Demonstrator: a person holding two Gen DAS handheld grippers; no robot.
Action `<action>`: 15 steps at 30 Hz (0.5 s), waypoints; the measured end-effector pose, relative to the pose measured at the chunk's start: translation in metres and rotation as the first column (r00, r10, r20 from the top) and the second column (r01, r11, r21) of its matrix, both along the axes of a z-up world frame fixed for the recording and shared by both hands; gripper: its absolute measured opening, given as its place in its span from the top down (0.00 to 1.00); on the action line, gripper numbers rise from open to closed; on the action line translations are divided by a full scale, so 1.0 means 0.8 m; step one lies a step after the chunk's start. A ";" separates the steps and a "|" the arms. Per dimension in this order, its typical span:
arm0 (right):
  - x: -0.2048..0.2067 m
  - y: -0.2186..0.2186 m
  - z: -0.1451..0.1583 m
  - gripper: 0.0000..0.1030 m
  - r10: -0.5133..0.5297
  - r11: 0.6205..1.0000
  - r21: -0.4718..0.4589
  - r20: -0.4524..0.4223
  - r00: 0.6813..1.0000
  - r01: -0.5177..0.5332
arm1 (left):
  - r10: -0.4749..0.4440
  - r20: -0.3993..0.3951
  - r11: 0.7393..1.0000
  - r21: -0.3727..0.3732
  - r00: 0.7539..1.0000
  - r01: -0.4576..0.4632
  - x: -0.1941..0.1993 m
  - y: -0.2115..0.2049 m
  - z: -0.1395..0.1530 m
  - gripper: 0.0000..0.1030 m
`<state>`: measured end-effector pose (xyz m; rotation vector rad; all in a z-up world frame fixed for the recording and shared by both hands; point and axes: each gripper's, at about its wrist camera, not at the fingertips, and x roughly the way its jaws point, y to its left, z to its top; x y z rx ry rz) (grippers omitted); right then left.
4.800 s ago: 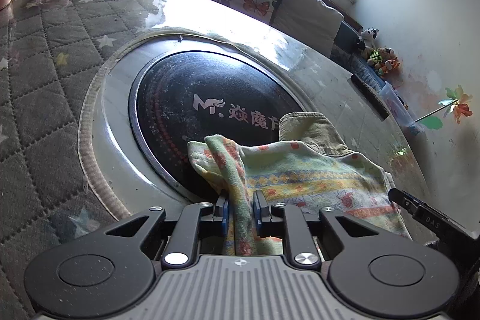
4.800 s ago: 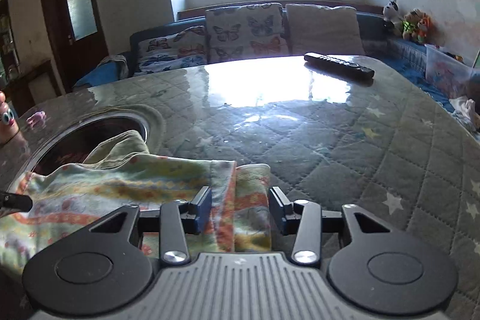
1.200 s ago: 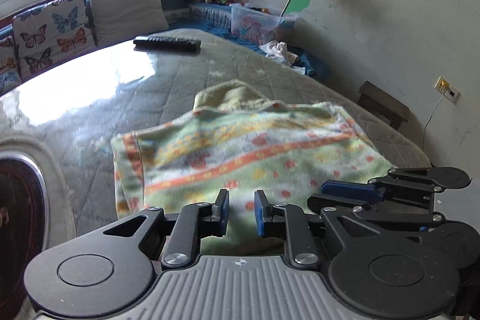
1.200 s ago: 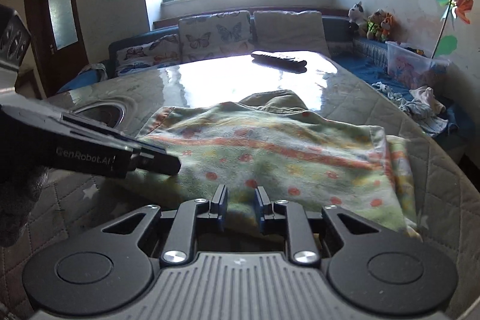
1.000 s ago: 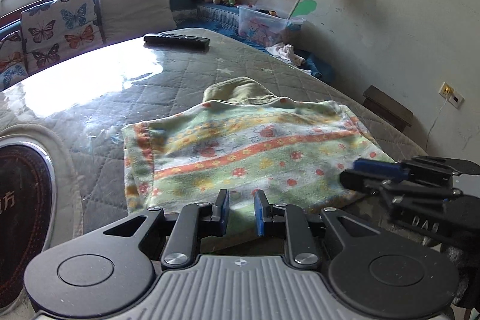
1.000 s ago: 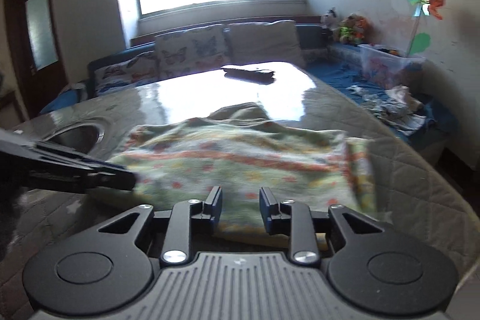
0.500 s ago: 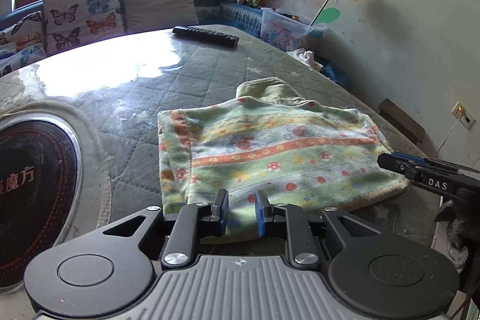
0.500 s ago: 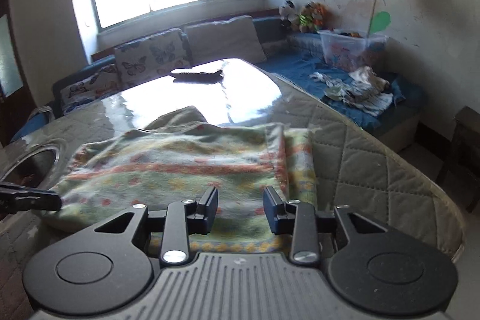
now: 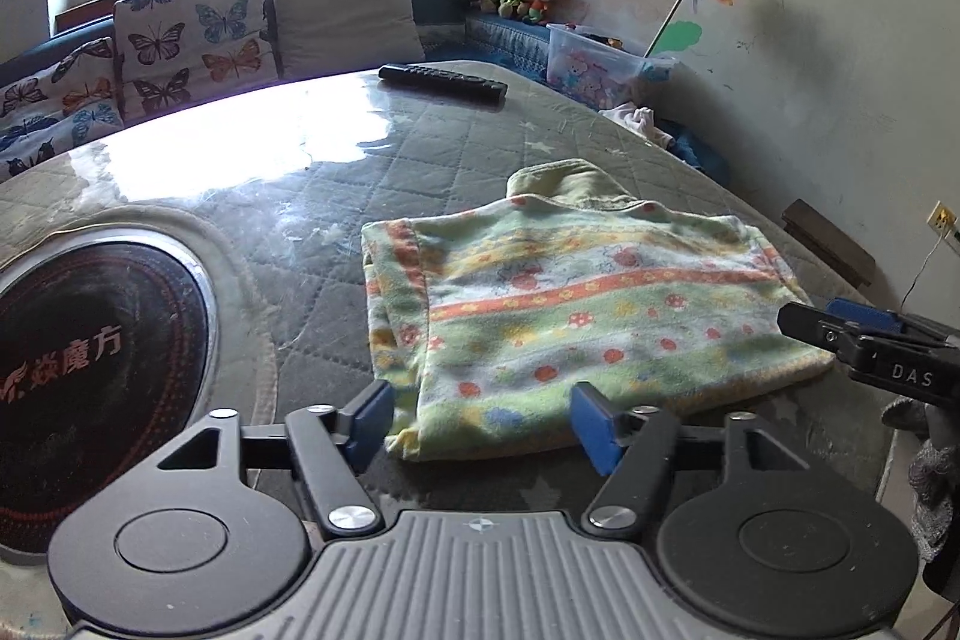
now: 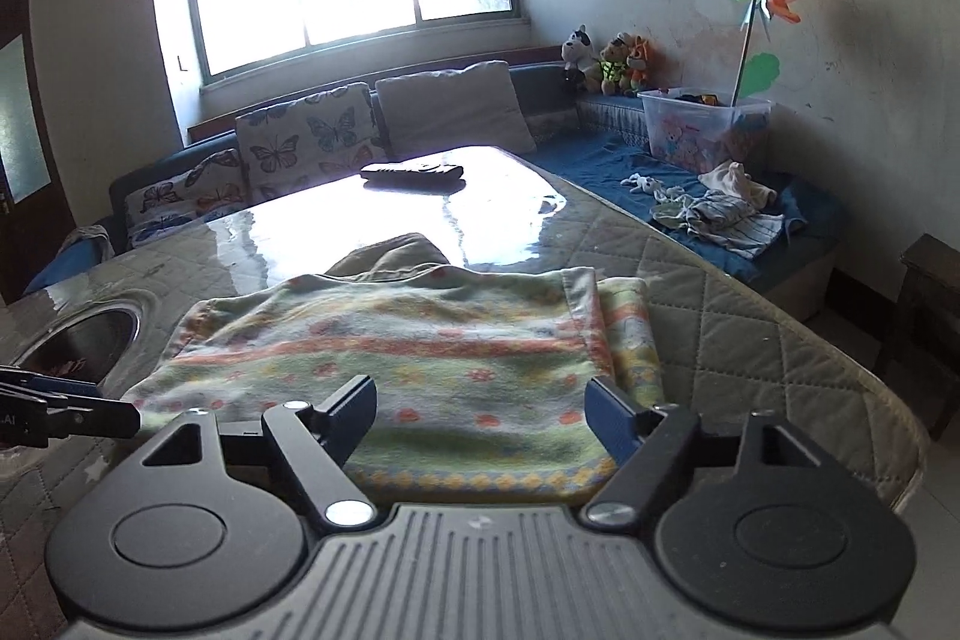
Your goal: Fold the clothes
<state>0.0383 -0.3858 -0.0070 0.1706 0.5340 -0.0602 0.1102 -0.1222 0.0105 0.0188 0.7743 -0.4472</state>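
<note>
Sunlit quilted table (image 9: 420,160) held the folded patterned garment (image 9: 570,304) flat near its edge; I saw my left gripper (image 9: 480,421) and right gripper (image 10: 480,412) spread wide, grasping nothing.

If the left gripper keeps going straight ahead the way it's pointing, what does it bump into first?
Most likely the folded patterned garment: the left hand-held gripper is open, with the garment's near edge lying right between its fingers on the table.
</note>
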 end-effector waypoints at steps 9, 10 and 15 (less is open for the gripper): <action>-0.023 0.023 0.001 0.06 -0.004 1.000 0.000 0.005 1.000 0.004 | 0.007 0.032 0.999 0.036 0.999 -0.008 -0.022 0.009 0.000 0.06; -0.025 0.026 0.001 0.03 -0.006 1.000 -0.010 0.002 1.000 0.006 | 0.007 0.036 0.999 0.040 0.999 -0.009 -0.025 0.010 0.000 0.04; -0.034 0.040 -0.001 0.00 0.003 0.999 -0.038 -0.008 1.000 -0.003 | 0.007 0.052 0.999 0.048 0.999 -0.009 -0.038 0.014 -0.001 0.00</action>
